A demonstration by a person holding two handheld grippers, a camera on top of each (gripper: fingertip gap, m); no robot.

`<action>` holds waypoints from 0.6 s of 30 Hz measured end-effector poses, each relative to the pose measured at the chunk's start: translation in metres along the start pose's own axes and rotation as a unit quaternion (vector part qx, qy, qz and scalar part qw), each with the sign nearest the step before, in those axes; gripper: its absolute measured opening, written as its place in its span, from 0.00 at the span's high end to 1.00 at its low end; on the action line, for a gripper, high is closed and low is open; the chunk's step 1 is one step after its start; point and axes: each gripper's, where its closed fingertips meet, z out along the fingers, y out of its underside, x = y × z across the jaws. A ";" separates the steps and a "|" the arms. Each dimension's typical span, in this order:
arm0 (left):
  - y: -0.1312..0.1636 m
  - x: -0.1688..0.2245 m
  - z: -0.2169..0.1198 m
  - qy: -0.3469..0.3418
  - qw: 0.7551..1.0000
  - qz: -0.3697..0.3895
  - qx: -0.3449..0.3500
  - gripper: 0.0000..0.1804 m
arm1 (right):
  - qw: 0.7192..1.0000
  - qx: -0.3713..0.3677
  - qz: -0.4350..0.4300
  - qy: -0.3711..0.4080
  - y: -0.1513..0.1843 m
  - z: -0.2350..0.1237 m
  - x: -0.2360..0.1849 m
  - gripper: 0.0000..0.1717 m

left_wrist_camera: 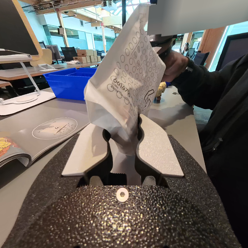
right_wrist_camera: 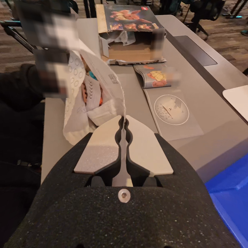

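Left wrist view: left gripper (left_wrist_camera: 124,128) lifts white paper bag (left_wrist_camera: 128,75) above grey table (left_wrist_camera: 56,107), fingers clamped on bunched lower corner. Right wrist view: right gripper (right_wrist_camera: 124,119) fingers together, pinching bag's torn top edge; bag mouth open, coloured pieces inside. Open booklet (right_wrist_camera: 173,111), torn cardboard box (right_wrist_camera: 128,40), blue bin (left_wrist_camera: 69,83) nearby.

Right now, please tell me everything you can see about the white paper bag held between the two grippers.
The white paper bag is thin, crumpled paper printed with grey circles and an arrow. It hangs above the grey table, torn open at the top. The left gripper clamps its bunched lower end; the right gripper pinches the ragged torn edge, jaws closed on it. Inside show small orange, brown and teal pieces and a smaller white bag.
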 end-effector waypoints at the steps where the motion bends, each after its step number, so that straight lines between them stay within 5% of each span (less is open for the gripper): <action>1: -0.001 -0.001 -0.001 0.002 1.000 -0.005 0.005 0.80 | 1.000 0.006 0.001 -0.011 -0.002 -0.001 -0.002 1.00; 9: -0.012 0.001 -0.005 0.024 0.998 -0.009 0.052 0.80 | 0.997 0.049 -0.057 -0.011 -0.027 -0.027 -0.010 0.87; 18: -0.016 0.003 -0.006 0.020 0.997 0.011 0.070 0.80 | 0.985 0.095 -0.130 -0.063 -0.034 -0.056 -0.038 0.98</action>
